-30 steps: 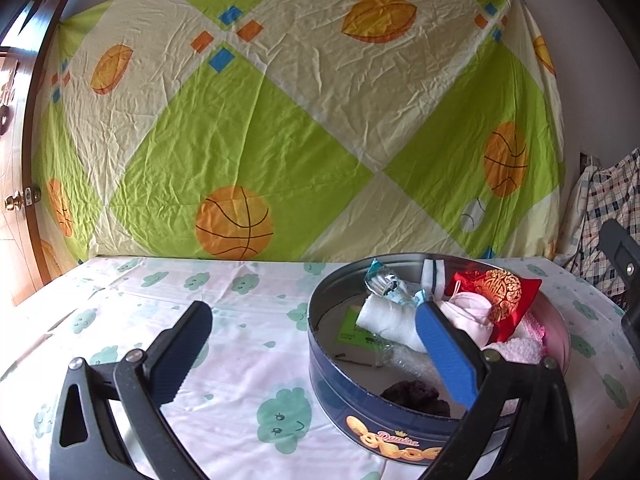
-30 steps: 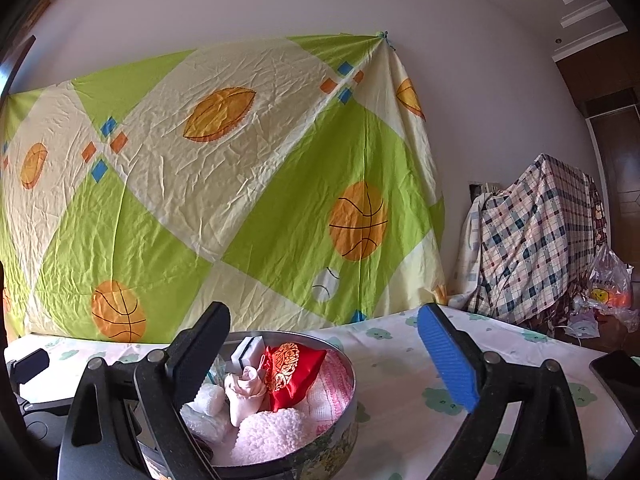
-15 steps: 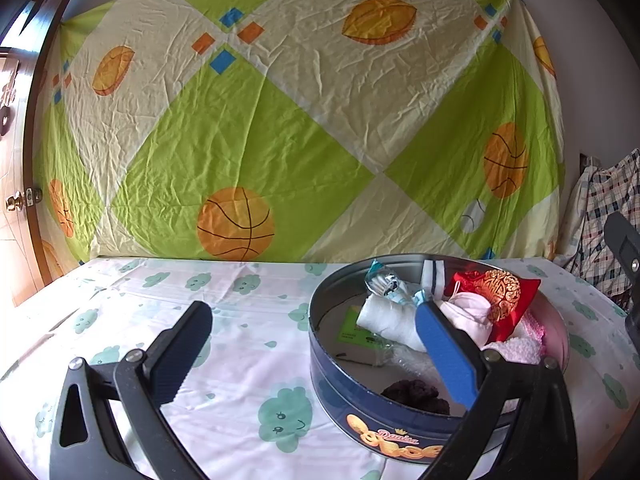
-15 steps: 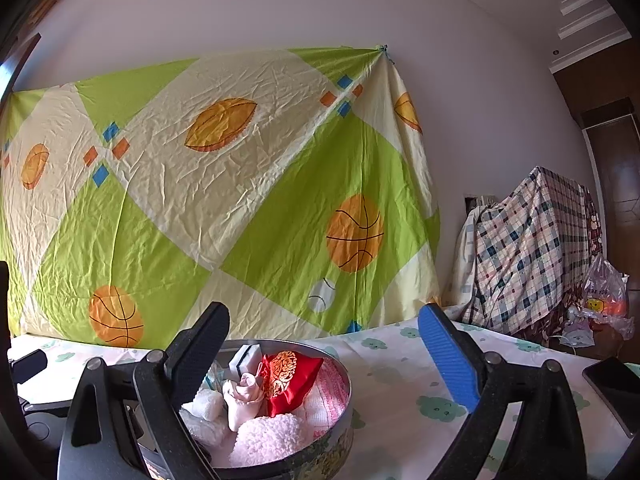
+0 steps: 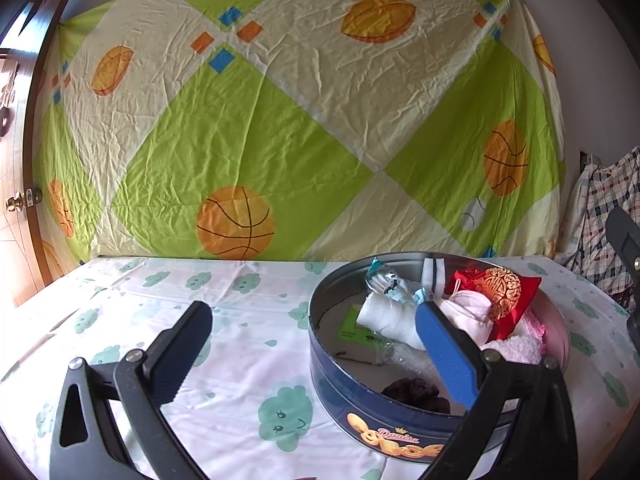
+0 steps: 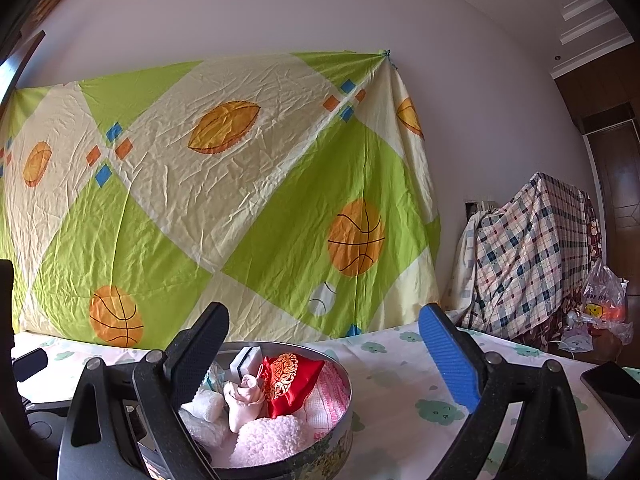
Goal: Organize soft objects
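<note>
Blue tin walls of the round cookie tin point(image 5: 404, 420) corral the soft things on my worktop point(image 5: 240, 360): a red embroidered pouch point(image 5: 500, 292), a rolled white cloth point(image 5: 388, 318) and a fluffy pink cloth point(image 6: 266, 438), piled toward one side. My left gripper point(image 5: 316, 354) hangs spread wide and empty at the tin's near rim, likely lining up a pick; my right gripper point(image 6: 324, 354) is likewise agape, holding nothing.

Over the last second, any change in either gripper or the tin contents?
Only the right gripper moved: its view tilted up, the tin sinking lower in frame. It holds nothing. Left gripper stayed open and still; red pouch and white roll unmoved.
</note>
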A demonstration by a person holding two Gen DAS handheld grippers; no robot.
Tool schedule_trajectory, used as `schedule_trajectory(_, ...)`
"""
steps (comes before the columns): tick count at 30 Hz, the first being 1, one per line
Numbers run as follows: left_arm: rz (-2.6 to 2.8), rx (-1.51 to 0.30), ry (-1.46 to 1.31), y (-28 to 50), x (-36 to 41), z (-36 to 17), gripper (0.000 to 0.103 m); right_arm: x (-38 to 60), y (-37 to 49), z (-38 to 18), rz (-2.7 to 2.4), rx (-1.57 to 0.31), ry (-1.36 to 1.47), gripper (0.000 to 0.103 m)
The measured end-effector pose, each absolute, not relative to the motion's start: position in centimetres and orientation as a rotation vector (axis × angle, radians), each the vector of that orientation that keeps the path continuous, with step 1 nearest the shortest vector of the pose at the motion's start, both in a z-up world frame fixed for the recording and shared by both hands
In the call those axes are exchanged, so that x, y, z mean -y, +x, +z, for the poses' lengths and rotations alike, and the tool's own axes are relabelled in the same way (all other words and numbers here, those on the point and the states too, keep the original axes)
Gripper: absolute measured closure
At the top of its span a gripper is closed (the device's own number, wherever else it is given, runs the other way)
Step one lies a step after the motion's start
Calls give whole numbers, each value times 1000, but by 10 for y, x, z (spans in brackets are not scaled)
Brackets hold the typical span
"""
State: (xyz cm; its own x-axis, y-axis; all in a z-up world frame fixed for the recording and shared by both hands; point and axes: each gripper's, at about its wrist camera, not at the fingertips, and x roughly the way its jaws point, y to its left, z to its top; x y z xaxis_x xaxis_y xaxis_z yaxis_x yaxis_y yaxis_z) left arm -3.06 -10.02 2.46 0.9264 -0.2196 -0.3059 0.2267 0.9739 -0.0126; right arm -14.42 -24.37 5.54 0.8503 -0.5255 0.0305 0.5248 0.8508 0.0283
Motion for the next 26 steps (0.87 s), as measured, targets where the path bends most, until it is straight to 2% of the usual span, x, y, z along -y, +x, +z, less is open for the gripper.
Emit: schedule_trajectory(26, -212, -333, 23, -26, 103, 22, 0, 248, -142, 54, -561, 19, 21, 3)
